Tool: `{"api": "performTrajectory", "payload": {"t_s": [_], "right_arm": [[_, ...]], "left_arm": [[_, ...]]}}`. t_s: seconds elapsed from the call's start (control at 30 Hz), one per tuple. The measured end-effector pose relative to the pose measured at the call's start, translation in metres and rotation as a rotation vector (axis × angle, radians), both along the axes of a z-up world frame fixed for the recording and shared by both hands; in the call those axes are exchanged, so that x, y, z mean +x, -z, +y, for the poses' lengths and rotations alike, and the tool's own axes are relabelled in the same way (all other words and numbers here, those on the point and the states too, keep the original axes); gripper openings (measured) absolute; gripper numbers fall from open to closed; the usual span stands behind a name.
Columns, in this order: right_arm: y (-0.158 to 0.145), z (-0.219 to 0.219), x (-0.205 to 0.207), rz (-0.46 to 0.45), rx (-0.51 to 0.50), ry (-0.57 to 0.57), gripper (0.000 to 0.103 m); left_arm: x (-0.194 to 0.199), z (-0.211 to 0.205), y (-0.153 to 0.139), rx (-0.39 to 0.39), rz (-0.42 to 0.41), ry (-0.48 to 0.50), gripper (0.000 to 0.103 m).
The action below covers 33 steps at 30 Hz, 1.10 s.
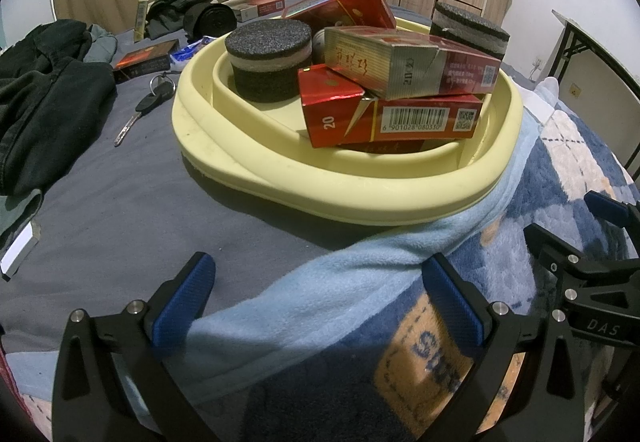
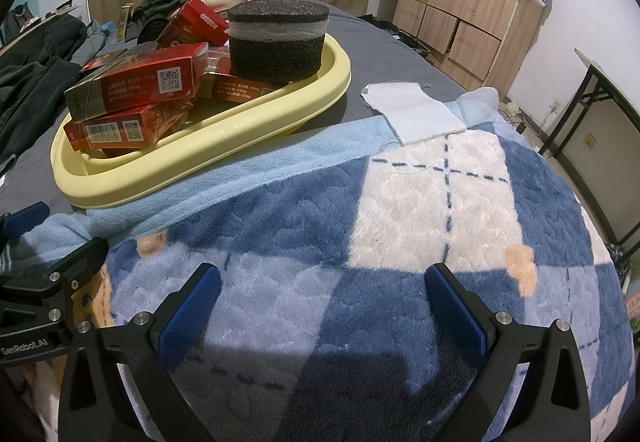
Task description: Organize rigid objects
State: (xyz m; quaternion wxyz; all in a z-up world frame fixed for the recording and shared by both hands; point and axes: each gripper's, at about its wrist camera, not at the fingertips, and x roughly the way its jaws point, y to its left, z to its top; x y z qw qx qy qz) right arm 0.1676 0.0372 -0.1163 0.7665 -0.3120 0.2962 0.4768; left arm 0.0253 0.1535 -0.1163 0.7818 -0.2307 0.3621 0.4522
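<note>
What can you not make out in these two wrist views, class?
- Box under the red stack, left wrist view: hidden by the barcode box and the tray rim.
- White object, left wrist view: cut off by the fisheye edge.
- Tray floor, right wrist view: hidden by the boxes and the foam cylinder.

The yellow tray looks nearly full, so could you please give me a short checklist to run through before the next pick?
1. Left gripper open and empty: ok.
2. Right gripper open and empty: ok.
3. Yellow tray sitting flat: not ok, its near edge rests on the blue blanket.
4. Stack stable: not ok, the gold-sided box lies tilted on the red barcode box.
5. Loose items left outside: not ok, the key and a dark red box lie on the grey sheet.
6. Free space in the tray: cannot tell.
</note>
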Motion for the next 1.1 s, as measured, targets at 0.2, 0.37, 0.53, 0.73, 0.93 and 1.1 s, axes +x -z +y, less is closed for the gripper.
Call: {"api": "performTrajectory", "payload": {"t_s": [0.2,0.37,0.53,0.73,0.93,1.1], "right_arm": [[0.0,0.0002,0.001,0.0,0.0,0.0,0.103],[0.0,0.0003,0.0013,0.0,0.0,0.0,0.103],[0.0,0.0001,-0.0003,0.0,0.0,0.0,0.103],[0.0,0.0003,0.001,0.0,0.0,0.0,0.103],[0.0001,0.0004,0.0009,0.0,0.0,0.0,0.103],[0.0001,0.0004,0.0008,0.0,0.0,0.0,0.103]], "left_arm": [[0.0,0.0,-0.0001,0.001,0.001,0.0,0.103],[-0.0001,0.0001,0.0,0.0,0.0,0.0,0.103],[-0.0001,0.0001,-0.0001,0.0,0.0,0.0,0.103],[-0.0004,0.0002,0.0,-0.001,-0.001,0.0,0.103],[-0.0001,0.0,0.0,0.0,0.0,0.0,0.103],[0.0001,-0.0001,0.0,0.0,0.0,0.0,0.103]]}}
